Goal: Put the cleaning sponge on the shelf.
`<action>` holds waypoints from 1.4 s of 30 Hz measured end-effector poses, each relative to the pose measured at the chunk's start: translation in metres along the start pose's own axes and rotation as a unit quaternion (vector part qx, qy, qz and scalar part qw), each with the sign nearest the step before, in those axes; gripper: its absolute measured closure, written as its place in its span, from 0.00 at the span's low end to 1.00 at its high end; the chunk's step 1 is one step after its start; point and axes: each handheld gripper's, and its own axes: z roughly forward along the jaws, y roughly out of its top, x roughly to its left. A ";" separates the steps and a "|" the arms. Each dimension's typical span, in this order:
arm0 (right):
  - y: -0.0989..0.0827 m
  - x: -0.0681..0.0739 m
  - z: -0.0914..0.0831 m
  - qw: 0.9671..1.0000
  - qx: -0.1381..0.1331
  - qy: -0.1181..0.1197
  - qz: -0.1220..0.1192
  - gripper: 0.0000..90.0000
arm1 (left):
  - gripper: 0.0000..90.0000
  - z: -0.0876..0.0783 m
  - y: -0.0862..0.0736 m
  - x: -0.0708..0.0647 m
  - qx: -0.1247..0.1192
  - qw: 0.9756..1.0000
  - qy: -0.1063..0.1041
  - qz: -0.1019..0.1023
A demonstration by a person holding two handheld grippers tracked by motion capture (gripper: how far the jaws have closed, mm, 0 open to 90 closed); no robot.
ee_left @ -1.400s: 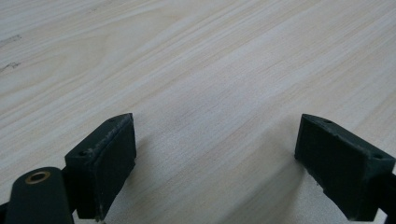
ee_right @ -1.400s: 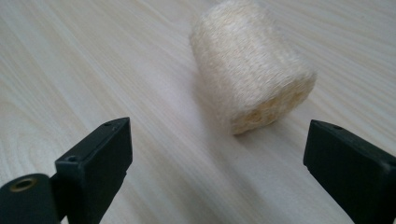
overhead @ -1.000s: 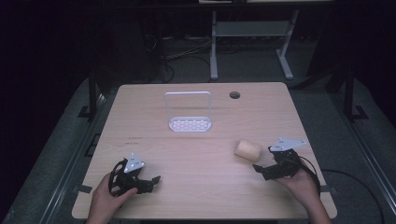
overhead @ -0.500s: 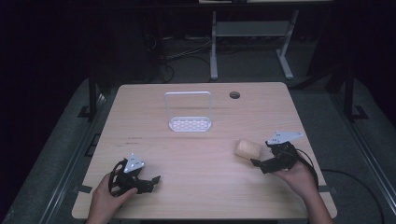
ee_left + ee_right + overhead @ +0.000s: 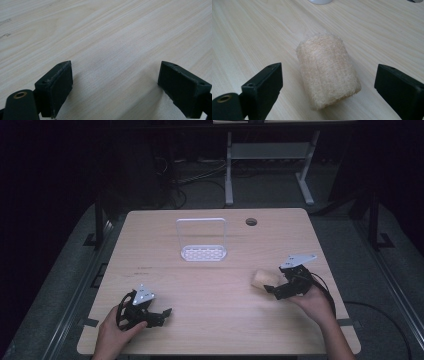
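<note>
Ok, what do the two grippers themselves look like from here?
Both are black handheld units. The left gripper and the right gripper each carry a grey three-cornered plate on top. The jaws end in blocky black pads with small screw holes. A black cable trails from the right one. No sleeves show.

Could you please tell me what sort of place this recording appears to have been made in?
Probably a lab or workshop set up for recording, not a home: a bare wooden table in a dark room, loose cables on the floor behind it, and a metal stand. A loofah and a white rack sit on the table.
</note>
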 end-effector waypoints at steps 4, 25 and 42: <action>0.003 -0.001 0.006 1.000 0.004 0.003 -0.003 0.09 | 0.13 0.000 0.000 0.000 0.000 1.000 0.000 0.001; 0.008 -0.002 0.036 0.999 0.026 0.019 0.002 0.09 | 0.13 0.000 0.000 0.000 0.001 1.000 0.000 0.001; 0.006 -0.001 0.046 0.999 0.043 0.022 0.001 0.16 | 0.13 0.000 0.000 0.000 0.001 1.000 0.000 0.001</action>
